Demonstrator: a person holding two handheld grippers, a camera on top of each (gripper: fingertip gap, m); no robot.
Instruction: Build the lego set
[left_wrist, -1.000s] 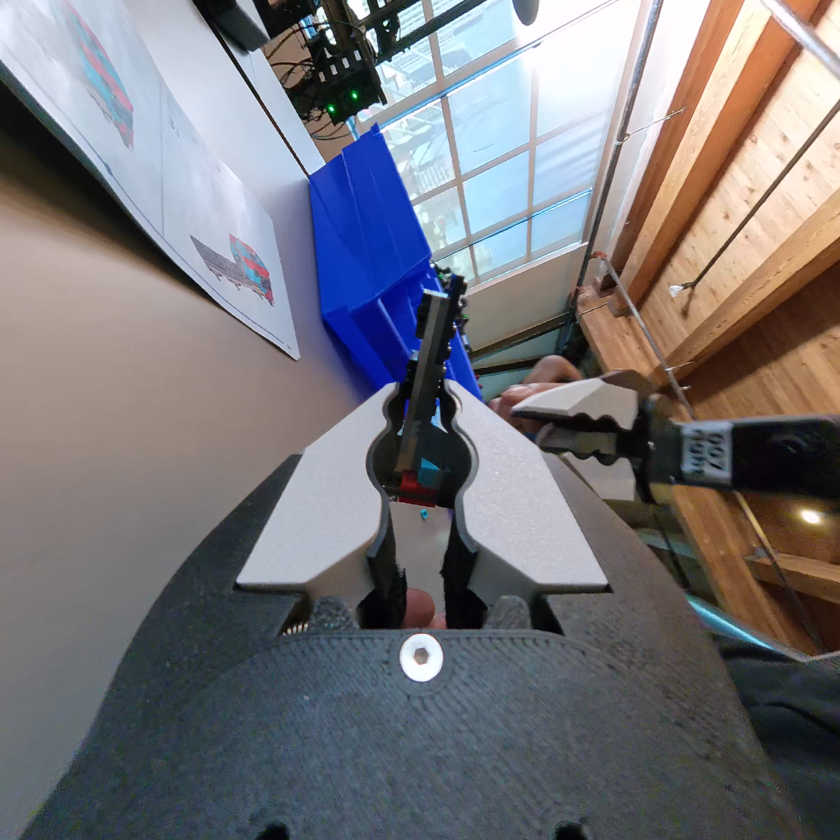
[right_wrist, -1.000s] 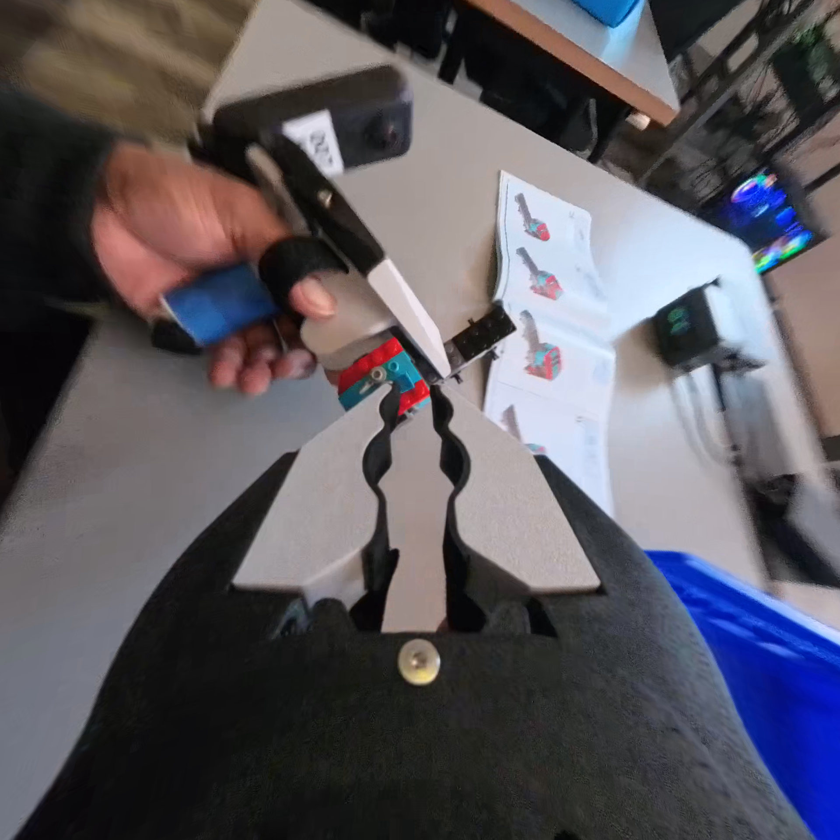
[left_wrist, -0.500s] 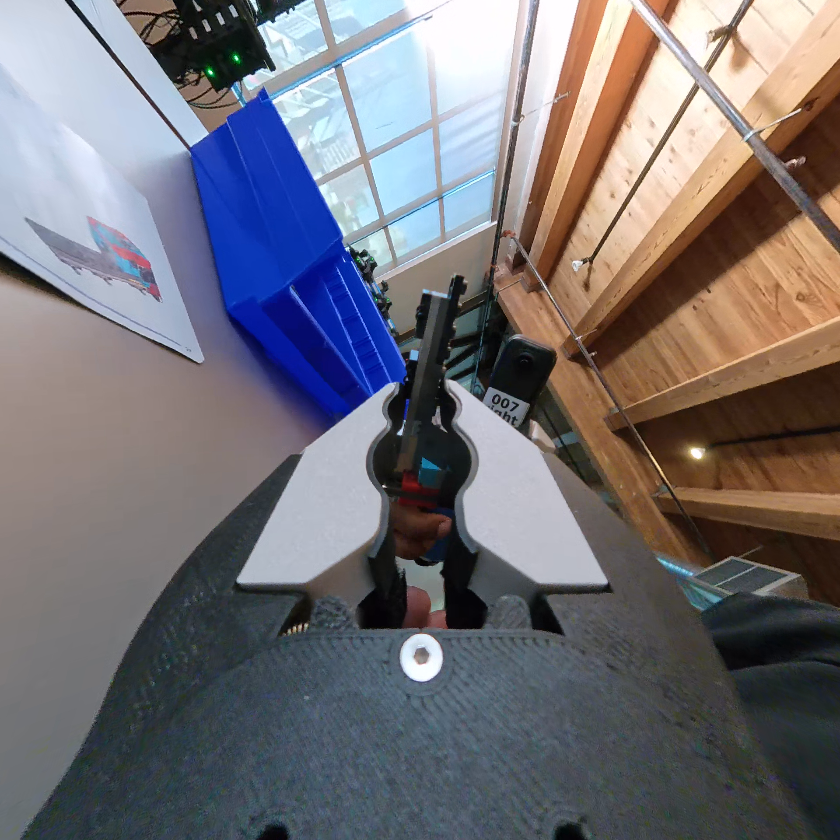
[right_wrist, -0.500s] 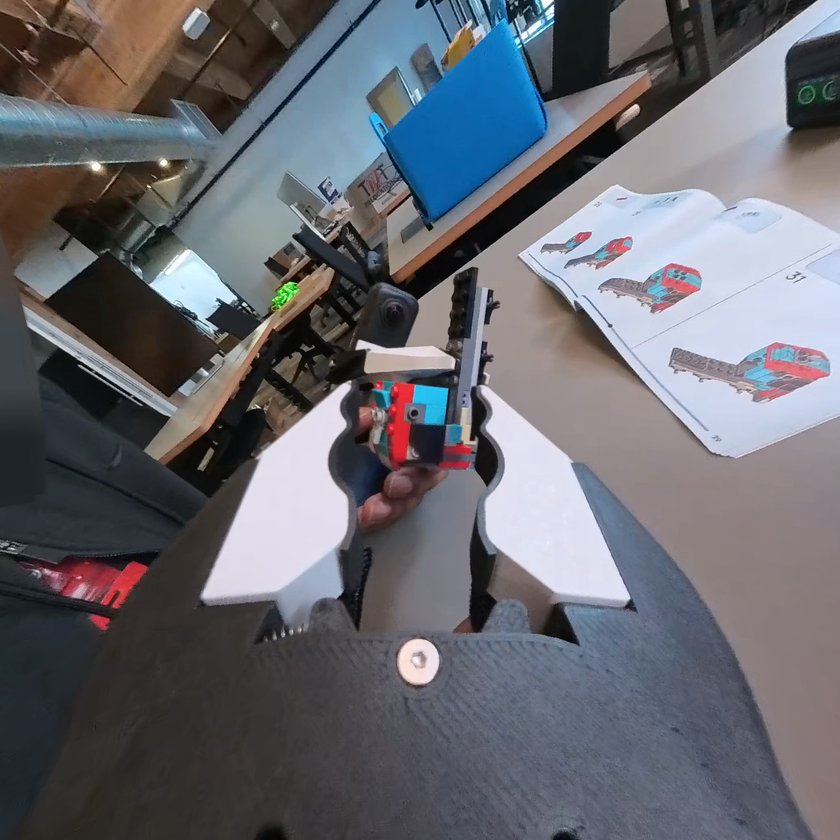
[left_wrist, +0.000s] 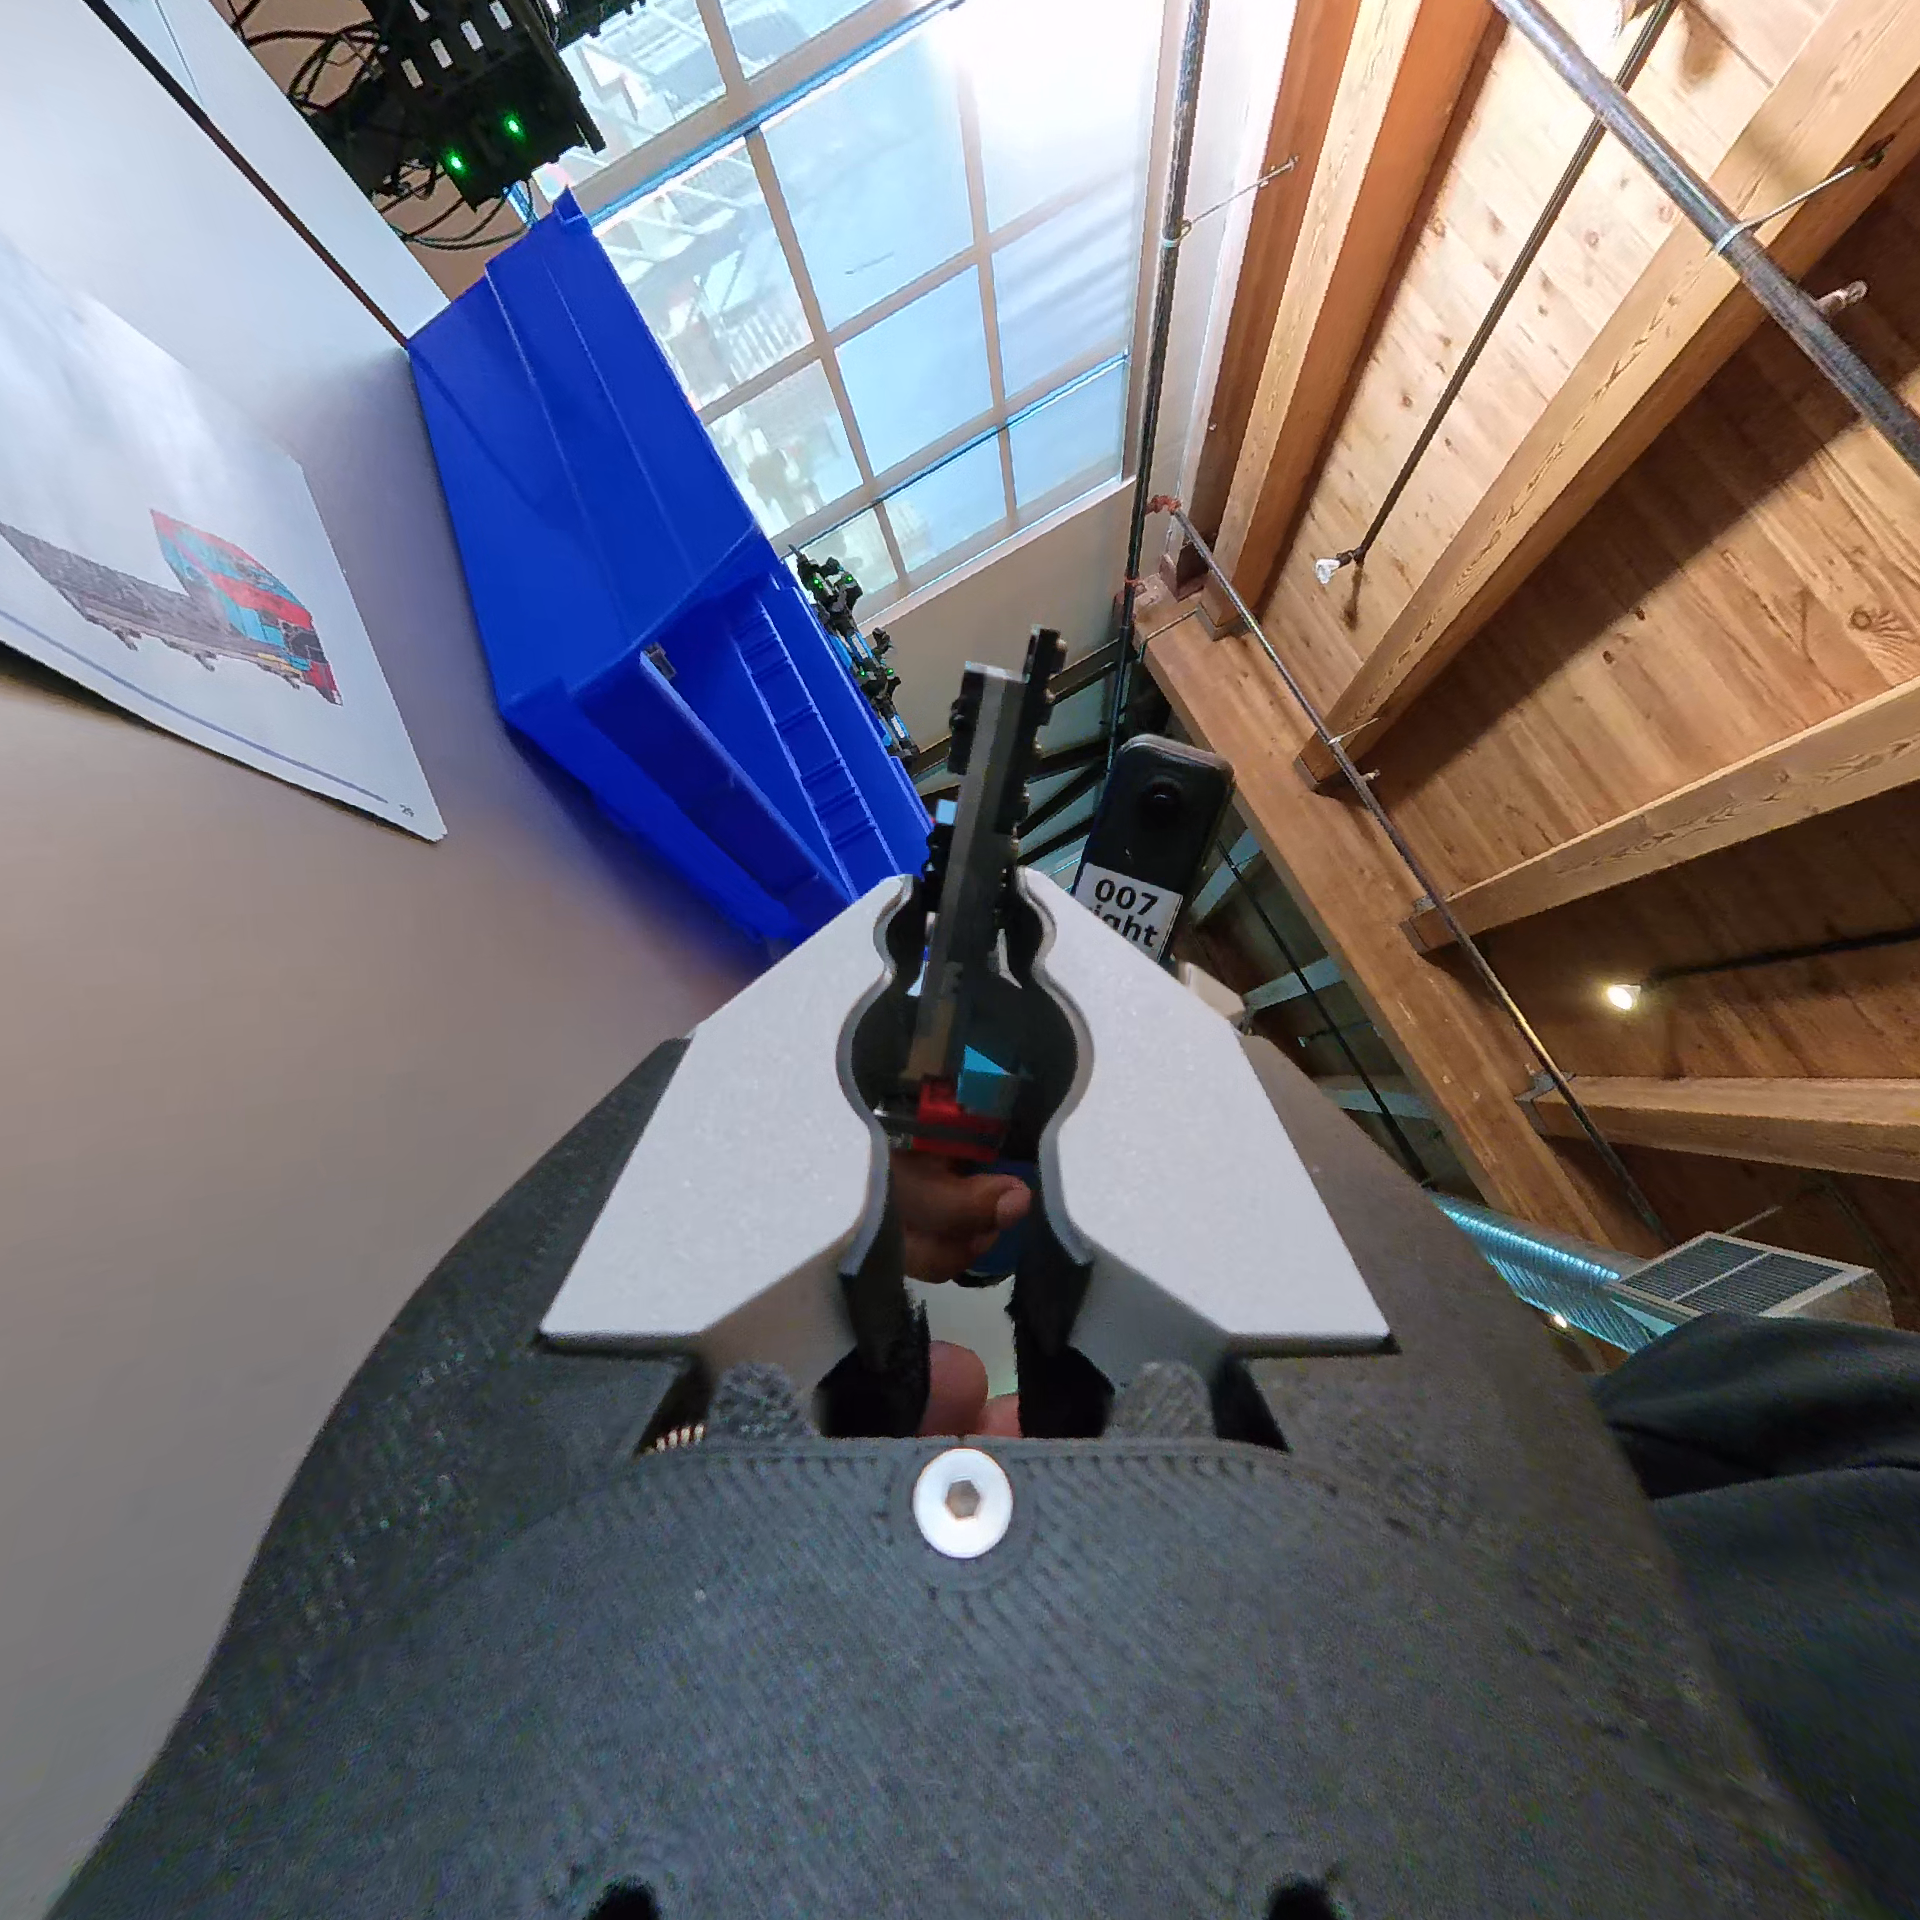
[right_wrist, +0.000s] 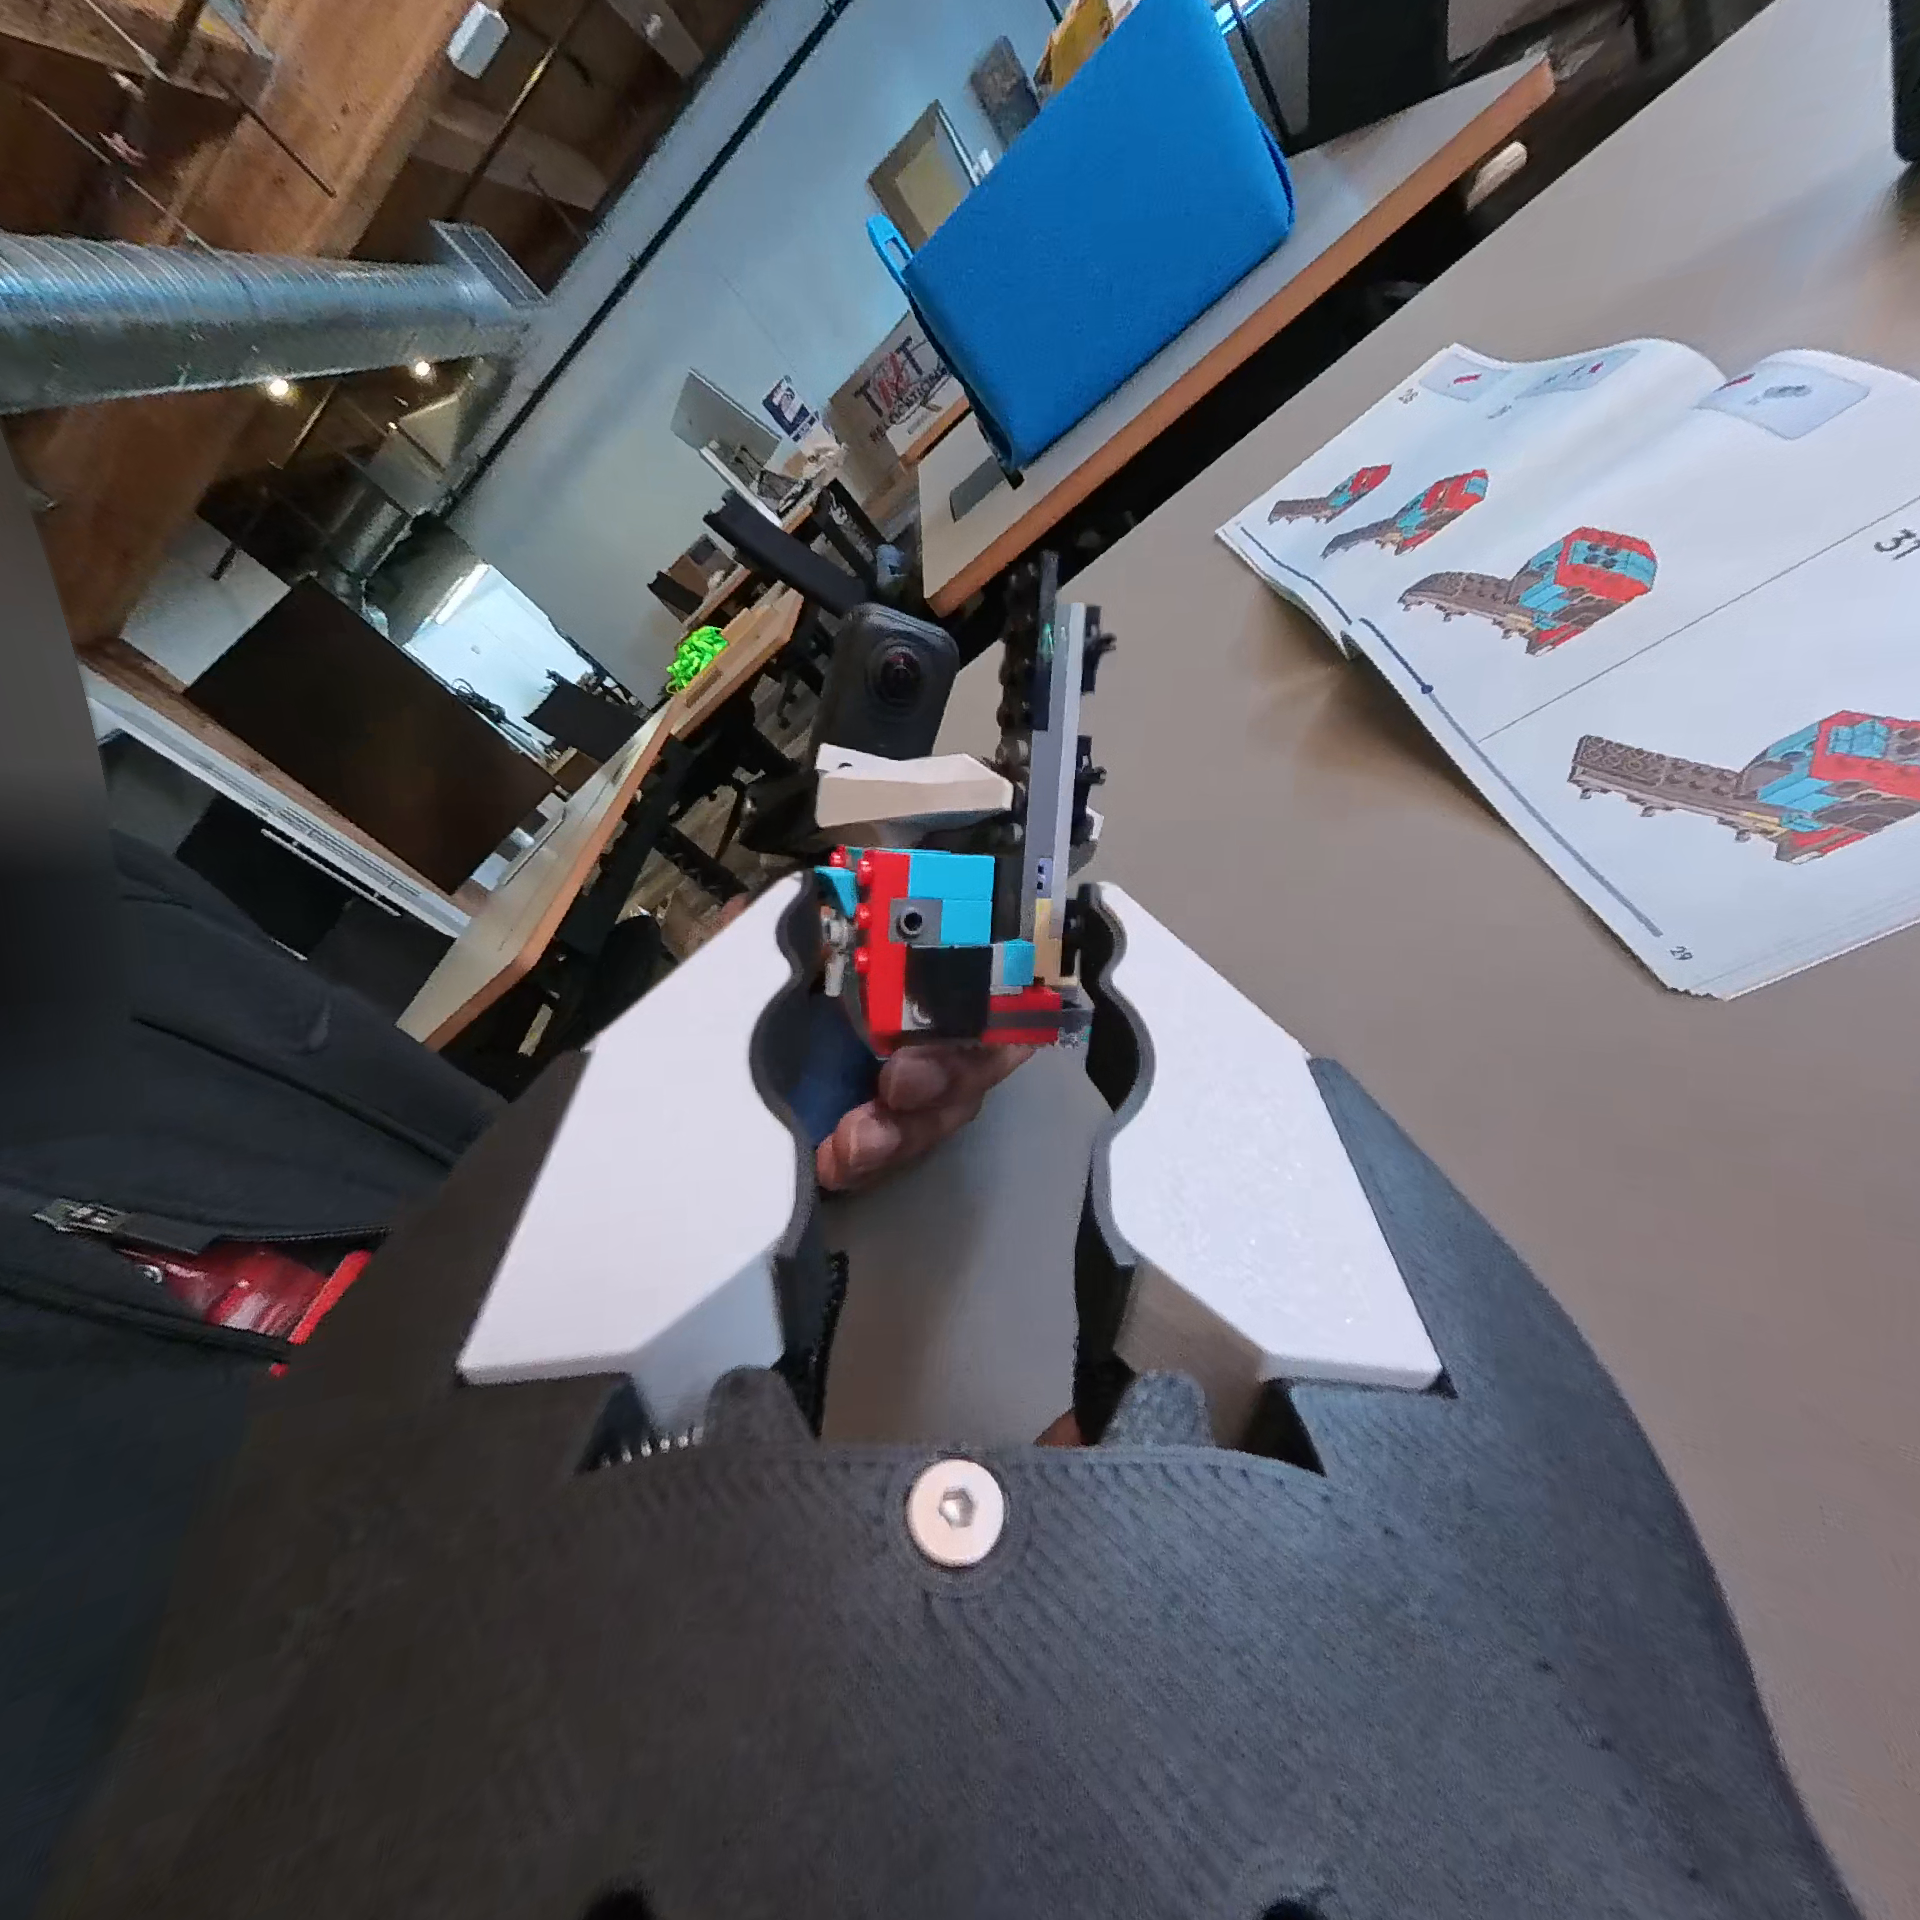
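the lego model (left_wrist: 971, 935) shows only edge-on in the left wrist view, its red and teal block mostly hidden between the left gripper (left_wrist: 961, 904) jaws. in the right wrist view the right gripper (right_wrist: 951, 914) jaws stand wide around the model, but whether they touch it cannot be told. the instruction booklet (right_wrist: 1662, 665) is cut off by the right edge there, and by the left edge in the other view. the blue bin (left_wrist: 644, 582) hides its contents. the hand (right_wrist: 914, 1112) behind the model is mostly covered.
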